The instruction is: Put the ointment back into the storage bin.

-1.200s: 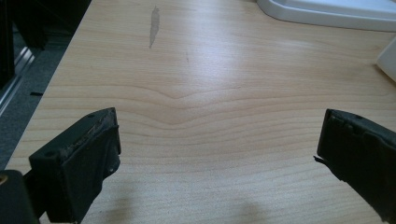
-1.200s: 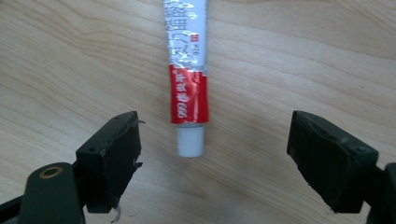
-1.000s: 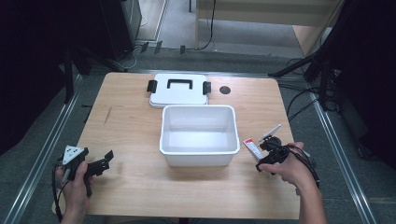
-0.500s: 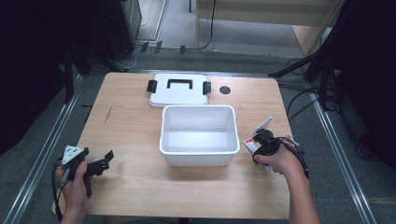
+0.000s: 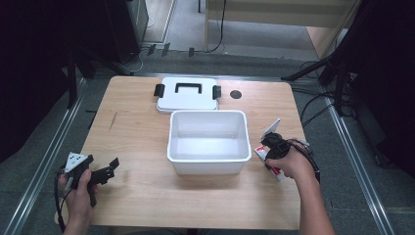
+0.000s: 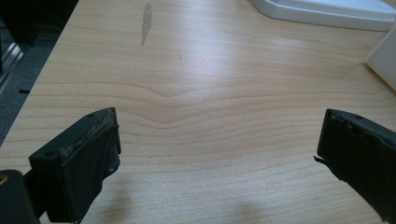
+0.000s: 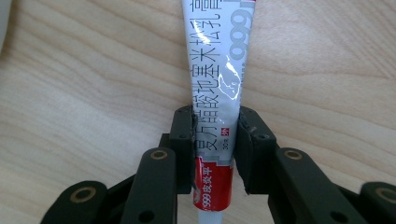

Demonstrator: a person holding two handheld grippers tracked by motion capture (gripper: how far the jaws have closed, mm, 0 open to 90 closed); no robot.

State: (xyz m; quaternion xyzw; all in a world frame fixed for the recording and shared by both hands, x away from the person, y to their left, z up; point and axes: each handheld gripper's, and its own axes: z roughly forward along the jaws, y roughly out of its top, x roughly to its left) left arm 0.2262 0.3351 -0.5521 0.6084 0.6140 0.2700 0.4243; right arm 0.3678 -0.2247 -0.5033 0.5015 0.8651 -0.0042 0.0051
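A white and red ointment tube (image 7: 217, 79) with printed lettering lies lengthwise over the wooden table (image 5: 137, 127). My right gripper (image 7: 215, 140) is shut on its lower part, one jaw on each side. From above, my right gripper (image 5: 266, 146) sits just right of the white bin (image 5: 208, 155), and the tube (image 5: 278, 175) pokes out under the hand. My left gripper (image 5: 106, 172) rests near the table's front left. Its own view shows it (image 6: 219, 154) open over bare wood, nothing between the fingertips (image 6: 88, 149).
The bin is empty and stands mid-table. Its white lid (image 5: 186, 95) with black handle and clips lies flat behind it. A dark round hole (image 5: 236, 94) is in the tabletop beside the lid. A dark streak (image 6: 146, 21) marks the wood at left.
My right hand has shifted left and a little forward, closer to the bin's right wall, over the tube. The left gripper has stayed put.
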